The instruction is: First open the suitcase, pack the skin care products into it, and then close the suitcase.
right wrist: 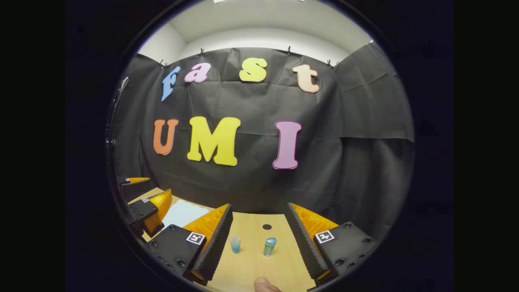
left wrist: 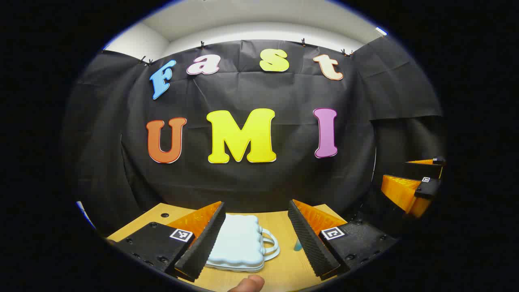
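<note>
A closed pale blue hard-shell suitcase with scalloped edges and a looped handle (left wrist: 239,244) lies flat on the light wooden surface (left wrist: 284,259) at the lower centre of the left gripper view, framed between the left tongs (left wrist: 257,237), which stand wide apart above it and touch nothing. At the right edge of that view the right tongs (left wrist: 417,184) hang in the air, clear of the surface. In the right gripper view, the right tongs (right wrist: 259,239) are likewise spread wide and hold nothing; between them, at lower centre, two small skin care products stand upright and apart on the surface: a translucent blue tapered tube (right wrist: 235,245) and a teal round-capped bottle (right wrist: 269,246). The suitcase (right wrist: 184,213) shows at lower left, beside the left tongs (right wrist: 148,202).
</note>
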{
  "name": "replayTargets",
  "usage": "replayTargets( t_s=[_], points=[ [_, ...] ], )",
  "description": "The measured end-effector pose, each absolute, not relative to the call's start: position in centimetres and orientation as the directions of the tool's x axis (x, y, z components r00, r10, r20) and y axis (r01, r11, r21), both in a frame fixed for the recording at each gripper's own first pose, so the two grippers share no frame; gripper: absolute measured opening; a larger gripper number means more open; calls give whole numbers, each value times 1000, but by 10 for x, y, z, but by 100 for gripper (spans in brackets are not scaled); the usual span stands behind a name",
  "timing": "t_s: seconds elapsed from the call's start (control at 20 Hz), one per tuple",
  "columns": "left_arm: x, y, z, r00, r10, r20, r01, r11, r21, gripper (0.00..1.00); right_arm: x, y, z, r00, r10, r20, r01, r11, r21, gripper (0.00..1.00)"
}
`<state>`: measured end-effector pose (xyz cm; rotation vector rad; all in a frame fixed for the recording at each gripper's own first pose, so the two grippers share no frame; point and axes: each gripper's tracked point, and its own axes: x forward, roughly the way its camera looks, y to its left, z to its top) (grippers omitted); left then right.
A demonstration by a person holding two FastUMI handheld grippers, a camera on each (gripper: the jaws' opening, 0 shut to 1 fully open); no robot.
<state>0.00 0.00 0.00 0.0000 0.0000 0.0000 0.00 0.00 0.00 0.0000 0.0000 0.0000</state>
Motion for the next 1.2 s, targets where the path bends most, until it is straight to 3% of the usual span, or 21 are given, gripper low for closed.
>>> replayTargets(
  t_s=[0.8,1.0,1.2],
  points=[
    [12,-27,-15,1000,1,-31,0,1000,31,99,4,-31,-8,1000,-1,-8,1,1000,-5,80],
    [25,-18,-51,999,40,9,-41,963,266,99,9,-60,-11,999,-49,2,49,999,-17,80],
    [43,-8,-113,997,75,-1,-62,839,541,98,10,-96,-21,994,-104,-8,104,994,-26,79]
  ],
)
